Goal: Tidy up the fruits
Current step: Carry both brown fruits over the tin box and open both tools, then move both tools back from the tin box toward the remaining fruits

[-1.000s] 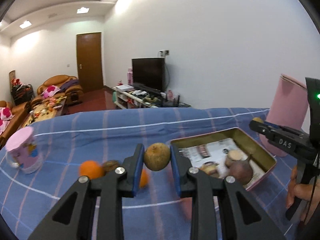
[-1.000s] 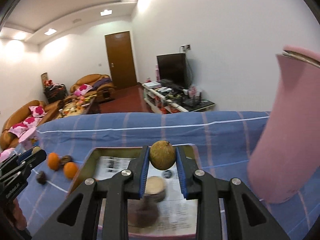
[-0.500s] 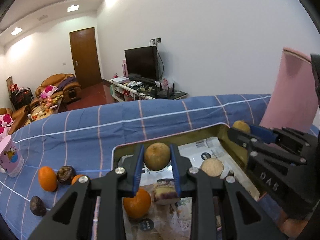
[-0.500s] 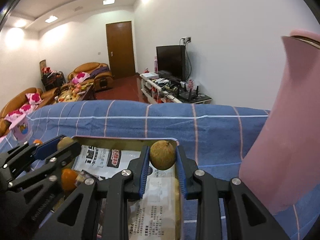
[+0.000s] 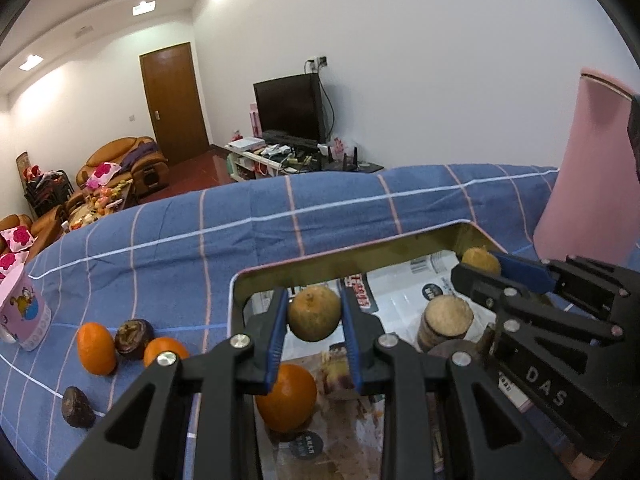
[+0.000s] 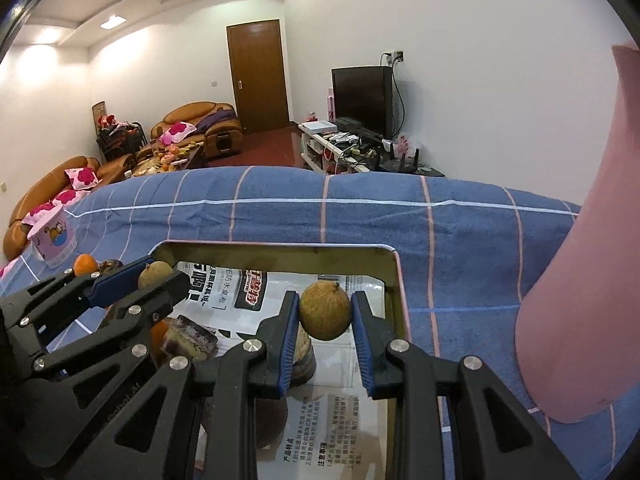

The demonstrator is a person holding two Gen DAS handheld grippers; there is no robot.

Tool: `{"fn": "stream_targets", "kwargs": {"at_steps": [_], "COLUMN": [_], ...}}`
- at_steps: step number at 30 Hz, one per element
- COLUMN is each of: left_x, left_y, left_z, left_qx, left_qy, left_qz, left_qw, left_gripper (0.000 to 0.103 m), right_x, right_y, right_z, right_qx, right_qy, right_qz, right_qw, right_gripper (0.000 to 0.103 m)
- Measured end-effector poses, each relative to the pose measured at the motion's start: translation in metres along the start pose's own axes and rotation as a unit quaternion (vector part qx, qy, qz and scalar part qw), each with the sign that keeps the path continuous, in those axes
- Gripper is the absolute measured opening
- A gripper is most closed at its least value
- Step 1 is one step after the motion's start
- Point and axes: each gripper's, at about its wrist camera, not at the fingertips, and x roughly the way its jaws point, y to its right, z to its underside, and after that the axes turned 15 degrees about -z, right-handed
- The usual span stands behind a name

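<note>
Both tongs moved over tray [image 5: 400,246] | left tongs [image 5: 314,316], right tongs [image 6: 325,314] clamp brown fruits

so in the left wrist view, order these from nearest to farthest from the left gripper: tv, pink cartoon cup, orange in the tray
1. orange, in the tray just below the left gripper
2. cup, on the cloth at far left
3. tv, across the room against the back wall

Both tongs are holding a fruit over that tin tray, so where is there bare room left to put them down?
Free: the tray's newspaper lining along its far wall and right side. Crowded: its near left, with the orange, cake piece and round stump. Bare cloth lies beyond the tray.
</note>
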Motion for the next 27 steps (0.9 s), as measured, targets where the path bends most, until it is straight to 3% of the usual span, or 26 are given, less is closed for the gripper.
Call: {"fn": "stream_targets", "kwargs": {"at_steps": [3,6,10,12,14,15,16,23,27], "left_x": [-0.002,-0.012,-0.018,-0.026,-0.034,-0.035,-0.037,-0.053,-0.058], "left_y": [0.0,-0.004,-0.01,-0.011,-0.01,-0.01,-0.011,-0.023,-0.028], "left_z": [0.001,0.003,0.006,0.009,0.011,0.012,0.012,0.02,0.025], "left_qx": [0.001,-0.006,-0.019,-0.024,-0.02,-0.018,-0.016,-0.019,-0.008], "left_qy": [0.009,0.031,0.039,0.057,0.077,0.082,0.086,0.115,0.114], "left_qz": [-0.004,-0.014,-0.008,-0.013,-0.021,-0.023,-0.025,-0.034,-0.005], "left_qw": [1.0,0.9994,0.9991,0.998,0.9966,0.9962,0.9958,0.9926,0.9935], "left_gripper": [0.055,0.065,0.097,0.099,0.103,0.103,0.103,0.103,0.103], "right_x": [0.0,-0.001,-0.011,-0.02,-0.033,-0.037,-0.041,-0.058,-0.068], "right_y": [0.008,0.018,0.024,0.02,0.012,0.008,0.004,-0.006,-0.01], "right_z": [0.0,0.0,-0.001,-0.002,0.001,0.002,0.003,0.002,0.006], "right_qx": [0.028,0.067,0.093,0.085,0.061,0.048,0.034,0.005,-0.01], "right_qy": [0.001,0.005,0.033,0.064,0.107,0.123,0.141,0.191,0.217], "right_qz": [-0.033,-0.062,-0.077,-0.071,-0.046,-0.032,-0.018,0.028,0.05], "right_qw": [0.999,0.996,0.992,0.992,0.991,0.991,0.989,0.981,0.975], "right_gripper": [0.029,0.029,0.03,0.036,0.059,0.077,0.085,0.085,0.085]}}
